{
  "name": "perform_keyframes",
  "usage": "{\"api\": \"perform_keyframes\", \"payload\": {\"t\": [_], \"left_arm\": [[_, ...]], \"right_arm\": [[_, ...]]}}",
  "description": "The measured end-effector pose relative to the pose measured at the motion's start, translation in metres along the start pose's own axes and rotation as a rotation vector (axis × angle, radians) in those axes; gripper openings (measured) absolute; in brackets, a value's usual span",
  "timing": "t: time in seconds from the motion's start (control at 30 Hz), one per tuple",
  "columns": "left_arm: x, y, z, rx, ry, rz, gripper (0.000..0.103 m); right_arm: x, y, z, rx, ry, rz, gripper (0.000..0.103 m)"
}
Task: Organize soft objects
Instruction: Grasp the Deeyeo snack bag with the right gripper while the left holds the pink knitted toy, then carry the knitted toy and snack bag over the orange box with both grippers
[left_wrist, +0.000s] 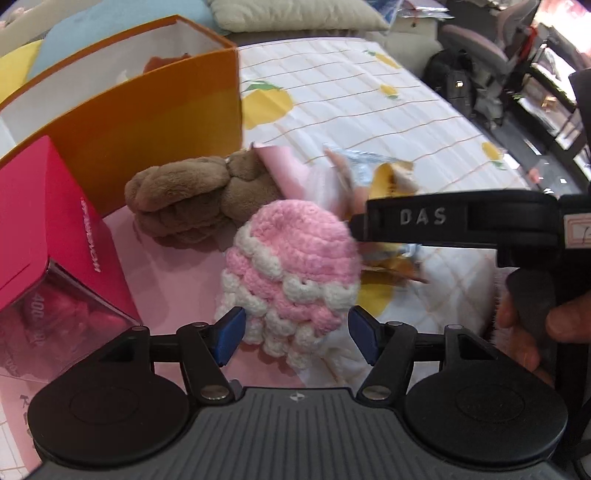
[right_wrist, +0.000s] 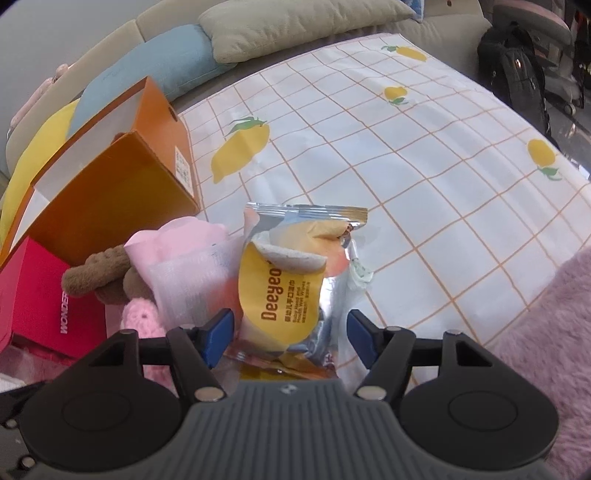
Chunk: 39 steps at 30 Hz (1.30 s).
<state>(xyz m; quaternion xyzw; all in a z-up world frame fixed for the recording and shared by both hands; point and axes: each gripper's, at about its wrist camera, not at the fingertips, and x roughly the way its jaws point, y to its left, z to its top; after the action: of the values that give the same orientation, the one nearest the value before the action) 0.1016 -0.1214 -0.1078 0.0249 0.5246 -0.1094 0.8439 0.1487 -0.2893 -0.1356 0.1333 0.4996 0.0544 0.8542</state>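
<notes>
Still early in the tidy-up, going by the pile on the bed. Most soft things not yet put away:

- Pink and white knitted hat (left_wrist: 291, 266) lying on the bed cover (left_wrist: 369, 96), between the wide-open blue fingers (left_wrist: 229, 334) of the left gripper (left_wrist: 297, 334) — not pinched, pads clear of the wool on both sides.
- Brown plush toy (left_wrist: 195, 201) just behind the hat, close to the orange box (left_wrist: 155, 114), outside it.
- Pink cloth pack (right_wrist: 192, 266) beside the plush, also out on the bed.
- Yellow and silver wipes pack (right_wrist: 295, 280) standing up between the open fingers of the right gripper (right_wrist: 291, 338) — sides not squeezed, so not held.

Boxes:

- Orange box open on top, white inside. Something reddish-brown down in there (left_wrist: 166, 61), maybe one soft toy already tucked away — too little showing to be sure.
- Red box (left_wrist: 55, 229) next to it, with a clear window at one end and red stuff behind the window.

Left to do: pick up the hat, the plush, the cloth pack and the wipes, and drop each in a box.
</notes>
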Motion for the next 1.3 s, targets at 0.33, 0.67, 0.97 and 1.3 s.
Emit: {"api": "perform_keyframes", "payload": {"t": [0.33, 0.67, 0.97, 1.3], "left_arm": [[0.002, 0.000, -0.001, 0.013, -0.009, 0.002, 0.057], [-0.016, 0.004, -0.006, 0.020, -0.050, -0.005, 0.029], [-0.055, 0.029, -0.011, -0.087, -0.155, -0.068, 0.026], [-0.119, 0.074, -0.002, -0.247, -0.355, -0.127, 0.026]], "right_arm": [[0.012, 0.000, -0.002, -0.021, 0.010, 0.002, 0.056], [0.000, -0.005, -0.005, 0.000, 0.006, -0.023, 0.041], [-0.032, -0.003, -0.008, -0.016, -0.052, -0.044, 0.039], [-0.087, 0.028, -0.002, -0.183, -0.163, 0.036, 0.039]]}}
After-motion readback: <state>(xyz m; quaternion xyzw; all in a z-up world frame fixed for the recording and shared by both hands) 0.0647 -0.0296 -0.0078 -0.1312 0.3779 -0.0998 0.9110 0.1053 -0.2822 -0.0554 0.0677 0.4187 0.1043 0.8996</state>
